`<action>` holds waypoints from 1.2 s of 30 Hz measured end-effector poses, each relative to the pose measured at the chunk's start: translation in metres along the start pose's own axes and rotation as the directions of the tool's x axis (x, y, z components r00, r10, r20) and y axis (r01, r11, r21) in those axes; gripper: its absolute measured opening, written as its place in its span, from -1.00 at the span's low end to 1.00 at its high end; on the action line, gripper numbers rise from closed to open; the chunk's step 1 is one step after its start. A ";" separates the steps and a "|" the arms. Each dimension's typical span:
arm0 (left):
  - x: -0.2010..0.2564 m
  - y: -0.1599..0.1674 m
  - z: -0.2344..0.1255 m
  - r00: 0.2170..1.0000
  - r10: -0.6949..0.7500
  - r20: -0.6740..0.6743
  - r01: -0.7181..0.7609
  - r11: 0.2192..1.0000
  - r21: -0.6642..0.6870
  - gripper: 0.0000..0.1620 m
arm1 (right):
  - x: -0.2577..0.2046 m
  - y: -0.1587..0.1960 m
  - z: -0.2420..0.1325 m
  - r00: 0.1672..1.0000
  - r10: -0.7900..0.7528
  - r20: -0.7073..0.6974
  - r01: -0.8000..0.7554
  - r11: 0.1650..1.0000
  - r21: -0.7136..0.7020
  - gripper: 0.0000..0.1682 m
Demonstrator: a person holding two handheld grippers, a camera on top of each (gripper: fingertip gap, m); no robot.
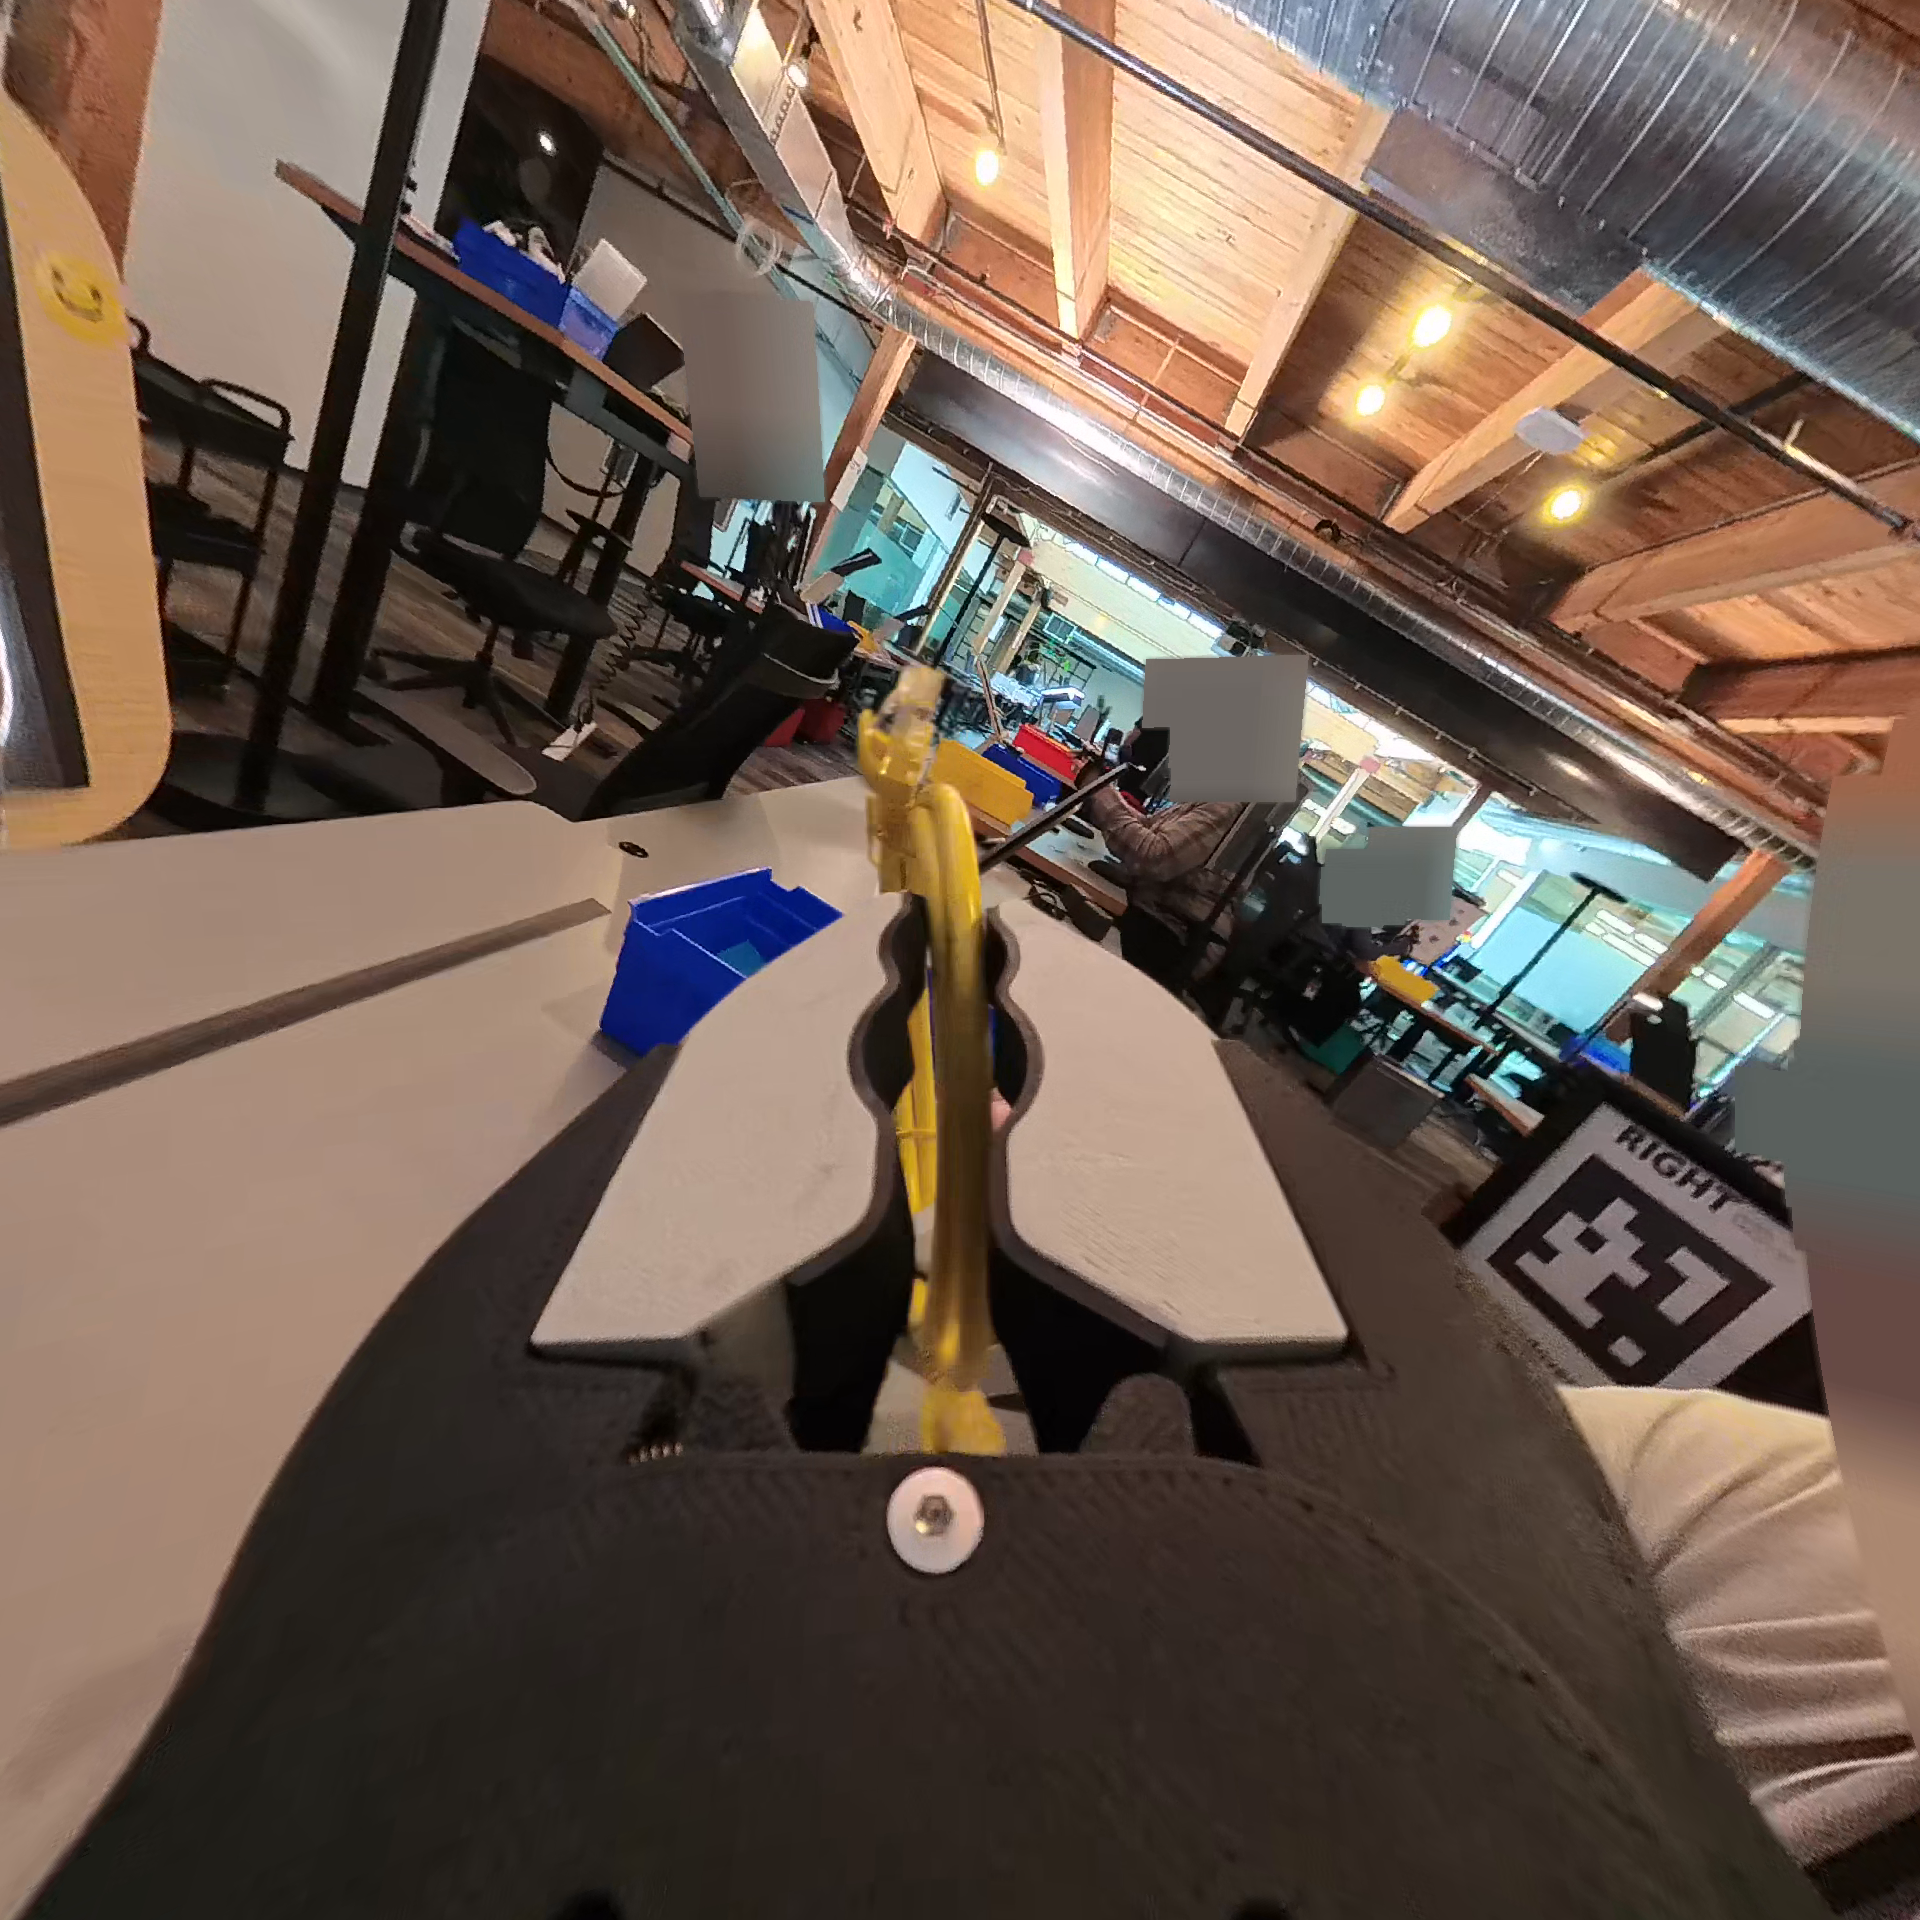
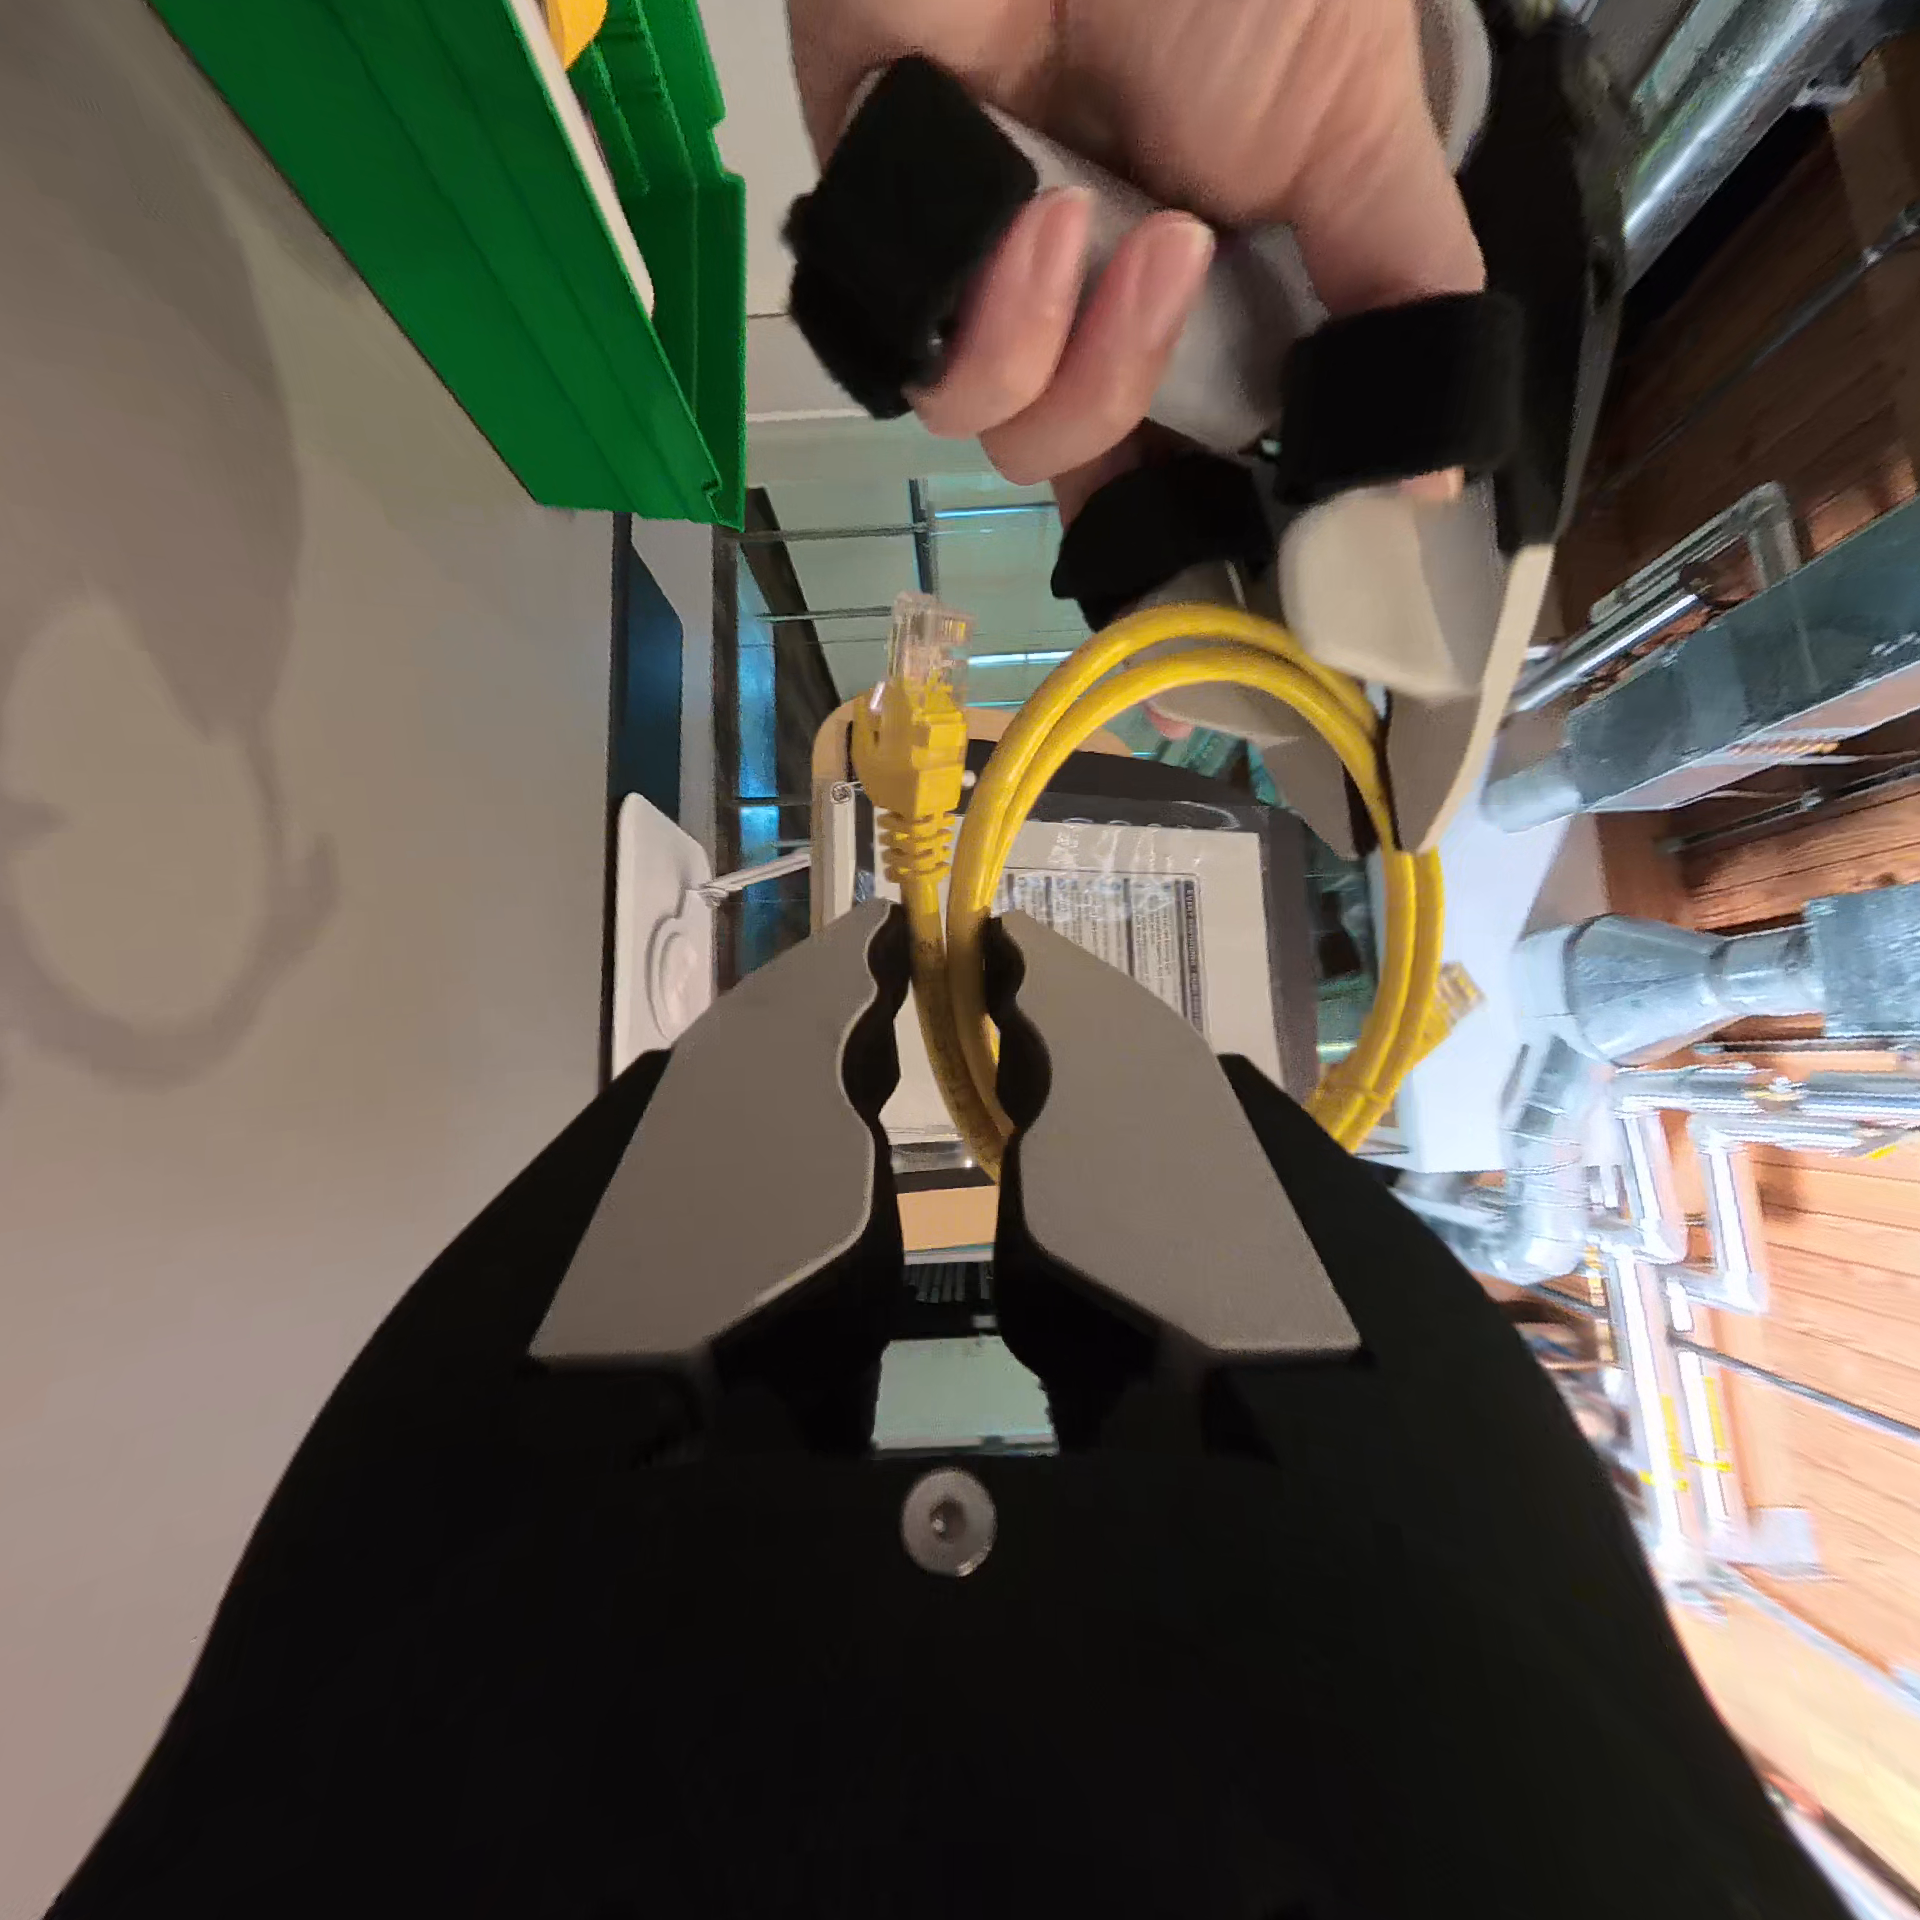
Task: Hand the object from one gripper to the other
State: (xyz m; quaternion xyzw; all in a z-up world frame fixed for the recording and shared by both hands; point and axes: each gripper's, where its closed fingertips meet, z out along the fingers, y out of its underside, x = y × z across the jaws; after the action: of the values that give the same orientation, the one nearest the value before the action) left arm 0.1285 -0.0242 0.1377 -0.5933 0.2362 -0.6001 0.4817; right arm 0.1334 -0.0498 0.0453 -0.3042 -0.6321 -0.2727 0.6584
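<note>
A coiled yellow network cable [image 1: 954, 1039] with a clear plug [image 1: 906, 732] stands up between the fingers of my left gripper [image 1: 951, 925], which is shut on it. In the right wrist view my right gripper [image 2: 948, 935] is shut on two strands of the same cable [image 2: 1195, 649], just below its yellow plug [image 2: 920, 686]. The left gripper's grey fingers [image 2: 1382, 623] clamp the far side of the coil, held by a person's hand [image 2: 1195, 156]. Both grippers hold the cable in the air at once.
A blue bin [image 1: 707, 966] sits on the grey table [image 1: 260, 1039]. A green bin [image 2: 499, 260] stands on the table in the right wrist view. The right gripper's black-and-white marker plate [image 1: 1631, 1268] and a pale sleeve [image 1: 1745, 1610] are at the right. There is about 10 centimetres between the tips of the two grippers.
</note>
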 end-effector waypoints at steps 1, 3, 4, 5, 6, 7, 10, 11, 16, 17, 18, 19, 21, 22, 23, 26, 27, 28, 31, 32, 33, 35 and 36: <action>0.002 -0.003 -0.002 0.999 0.041 0.003 -0.041 0.999 0.004 -0.80 | 0.003 0.000 -0.003 0.999 0.032 0.016 -0.032 0.999 0.008 -0.83; 0.003 -0.012 -0.008 0.986 0.155 0.058 -0.156 0.987 0.025 -0.60 | 0.005 0.005 -0.009 0.989 0.126 0.074 -0.128 0.992 0.013 -0.84; -0.003 -0.019 -0.013 0.965 0.218 0.144 -0.225 0.974 0.032 -0.35 | 0.006 0.009 -0.012 0.976 0.185 0.118 -0.187 0.982 0.010 -0.84; -0.009 -0.026 -0.019 0.921 0.304 0.242 -0.318 0.948 0.020 -0.10 | 0.006 0.014 -0.016 0.956 0.243 0.164 -0.248 0.969 0.008 -0.84; -0.012 -0.030 -0.024 0.850 0.421 0.316 -0.438 0.899 -0.021 -0.07 | 0.007 0.019 -0.019 0.934 0.297 0.197 -0.303 0.953 -0.003 -0.84; -0.012 -0.033 -0.028 0.758 0.539 0.366 -0.554 0.829 -0.075 -0.10 | 0.008 0.027 -0.022 0.915 0.339 0.219 -0.341 0.940 -0.030 -0.85; -0.005 -0.014 -0.025 0.484 0.810 0.331 -0.762 0.576 -0.297 -0.17 | 0.009 0.055 -0.030 0.895 0.380 0.235 -0.355 0.924 -0.145 -0.84; -0.007 -0.005 -0.021 0.450 0.835 0.316 -0.760 0.544 -0.355 -0.18 | 0.012 0.063 -0.031 0.906 0.367 0.209 -0.337 0.927 -0.165 -0.84; 0.005 0.021 0.017 0.814 0.522 0.253 -0.478 0.851 -0.218 -0.25 | 0.045 0.081 -0.027 0.992 0.111 -0.063 -0.123 0.963 -0.240 -0.84; 0.009 0.024 0.023 0.858 0.469 0.209 -0.437 0.881 -0.182 -0.28 | 0.047 0.077 -0.025 0.994 0.055 -0.096 -0.076 0.970 -0.233 -0.84; 0.011 0.026 0.026 0.880 0.440 0.179 -0.415 0.896 -0.158 -0.28 | 0.050 0.071 -0.024 0.991 0.011 -0.132 -0.039 0.976 -0.216 -0.84; 0.010 0.026 0.028 0.888 0.426 0.172 -0.405 0.903 -0.143 -0.28 | 0.052 0.064 -0.022 0.986 -0.017 -0.163 -0.015 0.981 -0.192 -0.84; 0.014 0.022 0.029 0.899 0.411 0.149 -0.400 0.911 -0.099 -0.28 | 0.051 0.047 -0.020 0.978 -0.056 -0.203 0.030 0.991 -0.128 -0.84; 0.016 0.021 0.028 0.911 0.391 0.129 -0.383 0.920 -0.077 -0.29 | 0.051 0.039 -0.020 0.971 -0.077 -0.225 0.056 0.993 -0.101 -0.84; 0.020 0.019 0.027 0.925 0.366 0.101 -0.362 0.930 -0.063 -0.32 | 0.051 0.032 -0.020 0.965 -0.090 -0.245 0.073 0.994 -0.078 -0.84; 0.035 0.020 0.020 0.944 0.327 -0.047 -0.329 0.943 -0.038 -0.91 | 0.050 0.013 -0.022 0.957 -0.072 -0.281 0.082 0.996 0.022 -0.84; 0.038 0.019 0.018 0.942 0.327 -0.075 -0.331 0.943 -0.040 -0.93 | 0.049 0.010 -0.022 0.960 -0.044 -0.277 0.063 0.996 0.060 -0.83; 0.036 0.017 0.017 0.943 0.327 -0.062 -0.330 0.943 -0.043 -0.93 | 0.048 0.010 -0.021 0.965 -0.007 -0.263 0.029 0.996 0.079 -0.81; 0.026 0.008 0.011 0.892 0.448 0.049 -0.447 0.894 -0.041 -0.93 | 0.039 0.021 -0.014 0.973 0.195 -0.122 -0.182 0.977 0.107 -0.69; 0.018 0.004 0.008 0.840 0.527 0.128 -0.523 0.850 -0.063 -0.94 | 0.034 0.022 -0.013 0.956 0.291 -0.047 -0.283 0.951 0.125 -0.69; 0.013 0.000 0.006 0.766 0.612 0.200 -0.607 0.789 -0.089 -0.94 | 0.031 0.021 -0.014 0.915 0.401 0.038 -0.402 0.904 0.142 -0.67; 0.007 -0.007 0.004 0.573 0.755 0.319 -0.758 0.636 -0.143 -0.94 | 0.037 0.015 -0.017 0.739 0.646 0.192 -0.674 0.717 0.178 -0.63; 0.006 -0.005 0.007 0.498 0.797 0.342 -0.799 0.575 -0.175 -0.94 | 0.044 0.011 -0.020 0.604 0.749 0.273 -0.797 0.576 0.184 -0.61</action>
State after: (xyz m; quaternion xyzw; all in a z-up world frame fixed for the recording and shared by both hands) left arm 0.1346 -0.0253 0.1465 -0.5205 0.3817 -0.1818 0.7418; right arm 0.1569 -0.0560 0.0883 -0.4724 -0.5197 0.1634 0.6928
